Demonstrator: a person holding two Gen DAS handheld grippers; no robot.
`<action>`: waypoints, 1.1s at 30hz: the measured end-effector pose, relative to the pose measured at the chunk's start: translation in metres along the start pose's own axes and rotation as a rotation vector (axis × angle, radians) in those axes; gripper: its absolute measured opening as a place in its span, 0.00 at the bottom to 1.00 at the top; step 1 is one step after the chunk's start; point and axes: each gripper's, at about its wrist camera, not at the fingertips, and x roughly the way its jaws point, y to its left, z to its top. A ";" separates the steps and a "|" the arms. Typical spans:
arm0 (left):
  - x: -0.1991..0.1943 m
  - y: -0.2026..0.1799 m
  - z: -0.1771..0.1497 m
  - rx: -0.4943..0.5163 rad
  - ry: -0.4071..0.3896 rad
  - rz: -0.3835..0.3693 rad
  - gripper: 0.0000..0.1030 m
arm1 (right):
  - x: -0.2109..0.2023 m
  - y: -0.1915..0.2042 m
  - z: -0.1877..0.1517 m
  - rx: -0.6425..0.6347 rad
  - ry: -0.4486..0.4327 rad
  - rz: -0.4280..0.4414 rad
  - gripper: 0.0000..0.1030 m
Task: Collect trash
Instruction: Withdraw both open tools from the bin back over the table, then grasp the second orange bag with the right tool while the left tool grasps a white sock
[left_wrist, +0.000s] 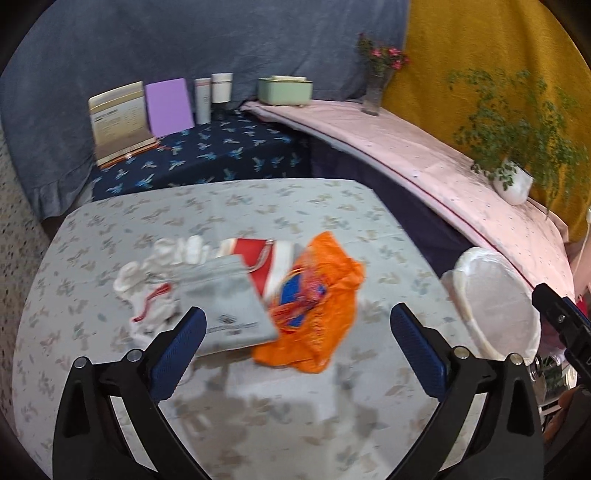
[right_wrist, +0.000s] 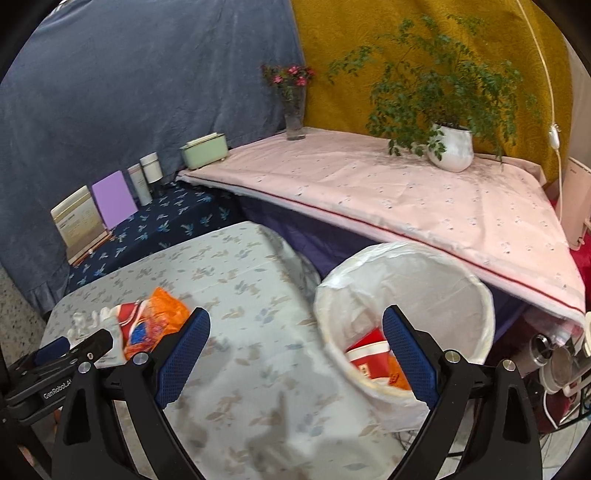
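Orange wrapper (left_wrist: 317, 295) mid-table, lined bin (right_wrist: 406, 295) beside table edge, bare cloth (right_wrist: 258, 350) between

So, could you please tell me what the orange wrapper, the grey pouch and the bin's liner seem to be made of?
The orange wrapper looks like thin glossy plastic film: it is crumpled with sharp creases. The grey pouch seems matte woven fabric, lying flat with printed lettering, though blur leaves that open. The bin's liner appears to be thin translucent white plastic, folded over the rim.
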 end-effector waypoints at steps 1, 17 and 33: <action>0.000 0.007 -0.002 -0.008 0.002 0.014 0.93 | 0.001 0.005 -0.002 -0.004 0.000 0.005 0.88; 0.005 0.098 -0.033 -0.071 0.067 0.119 0.93 | 0.026 0.101 -0.038 -0.146 0.070 0.098 0.88; 0.023 0.127 -0.049 -0.062 0.125 0.117 0.93 | 0.067 0.160 -0.065 -0.256 0.158 0.103 0.87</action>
